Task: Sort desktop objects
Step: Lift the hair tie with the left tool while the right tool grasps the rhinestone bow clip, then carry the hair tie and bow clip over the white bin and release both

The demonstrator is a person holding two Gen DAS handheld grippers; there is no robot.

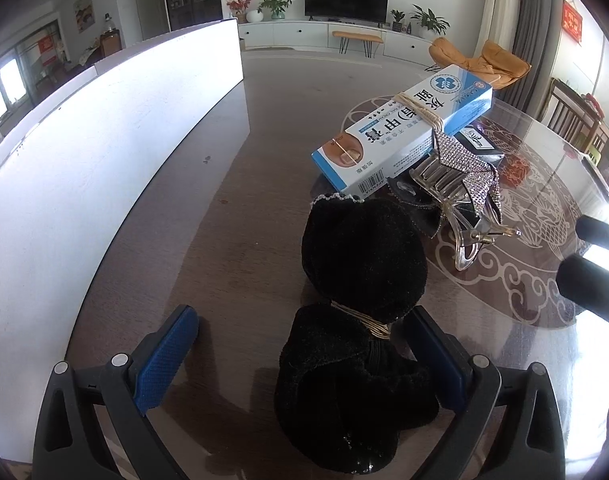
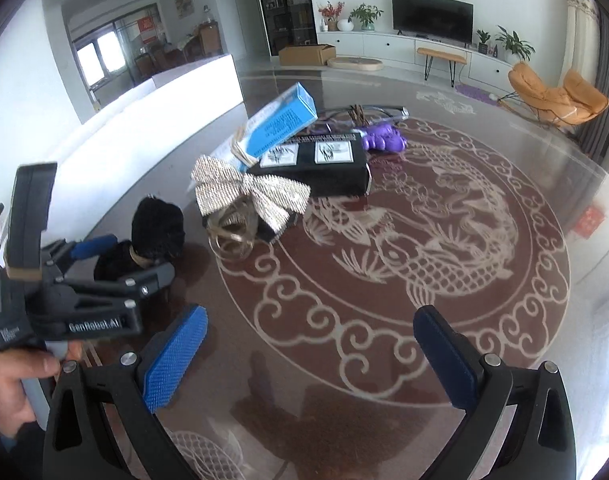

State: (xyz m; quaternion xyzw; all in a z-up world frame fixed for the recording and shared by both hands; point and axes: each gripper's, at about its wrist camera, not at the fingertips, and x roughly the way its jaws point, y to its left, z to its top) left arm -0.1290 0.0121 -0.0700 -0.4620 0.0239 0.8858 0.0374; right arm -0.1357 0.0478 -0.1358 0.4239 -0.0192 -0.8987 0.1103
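Observation:
A black fuzzy hair accessory with a gold band [image 1: 360,300] lies on the glass table between the open fingers of my left gripper [image 1: 300,320]; it also shows in the right wrist view [image 2: 156,228]. Behind it lie a clear hair claw with a glittery silver bow [image 1: 460,184], a blue and white cream box [image 1: 404,124] and a black box [image 2: 316,164]. A purple clip [image 2: 384,140] lies farther back. My right gripper [image 2: 308,328] is open and empty above the patterned table, to the right of the left gripper [image 2: 116,256].
A long white bin wall [image 1: 104,132] runs along the left of the table. The table's round fish pattern [image 2: 424,240] spreads to the right. An orange chair [image 2: 556,96] and a TV stand are in the room beyond.

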